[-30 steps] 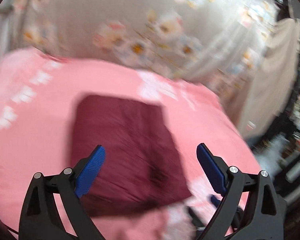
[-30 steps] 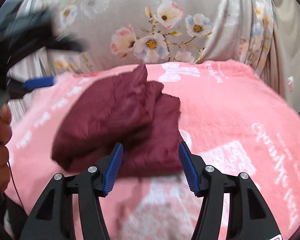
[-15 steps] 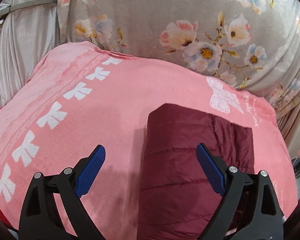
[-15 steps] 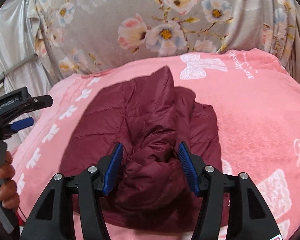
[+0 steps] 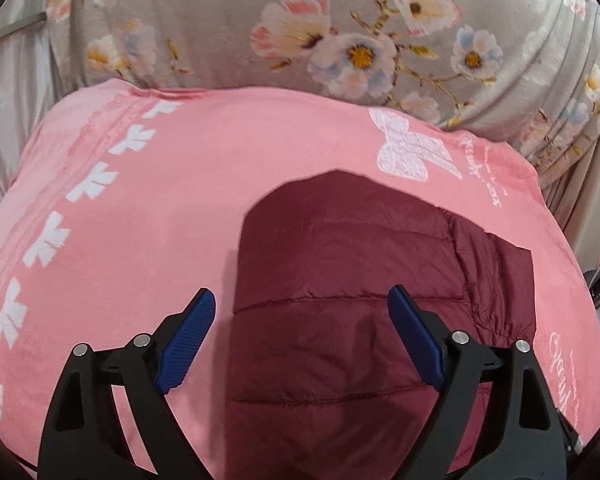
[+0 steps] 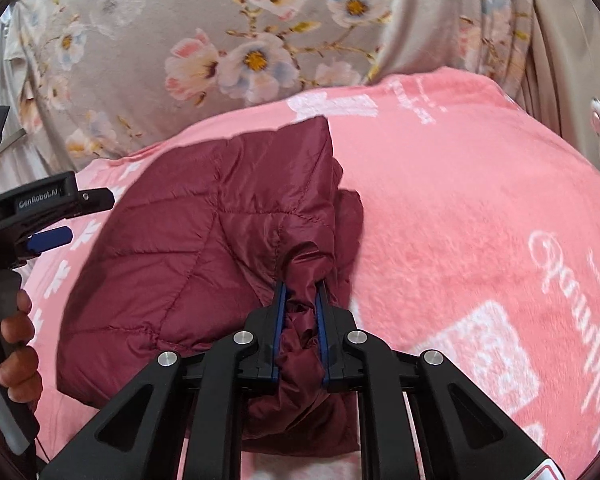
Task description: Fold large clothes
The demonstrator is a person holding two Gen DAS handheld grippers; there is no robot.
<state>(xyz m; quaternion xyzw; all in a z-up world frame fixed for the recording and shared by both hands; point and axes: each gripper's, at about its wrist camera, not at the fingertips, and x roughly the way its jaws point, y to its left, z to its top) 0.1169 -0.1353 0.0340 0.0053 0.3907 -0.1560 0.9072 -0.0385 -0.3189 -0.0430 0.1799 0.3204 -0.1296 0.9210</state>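
Note:
A maroon quilted jacket (image 5: 340, 288) lies folded on a pink blanket (image 5: 148, 216). In the left wrist view my left gripper (image 5: 302, 310) is open, with its blue pads straddling the jacket's left part just above it. In the right wrist view my right gripper (image 6: 299, 294) is shut on a bunched fold of the jacket (image 6: 204, 248) at its near right side. The left gripper's body (image 6: 44, 200) and the hand holding it show at the left edge of the right wrist view.
A grey floral curtain (image 5: 340, 40) hangs behind the blanket, also seen in the right wrist view (image 6: 252, 48). The pink blanket (image 6: 480, 208) extends to the right with white lettering. Plain grey drapes hang at the far left (image 5: 12, 80).
My right gripper has closed on a fold of the jacket. My left gripper swung over the jacket's left part and stays open.

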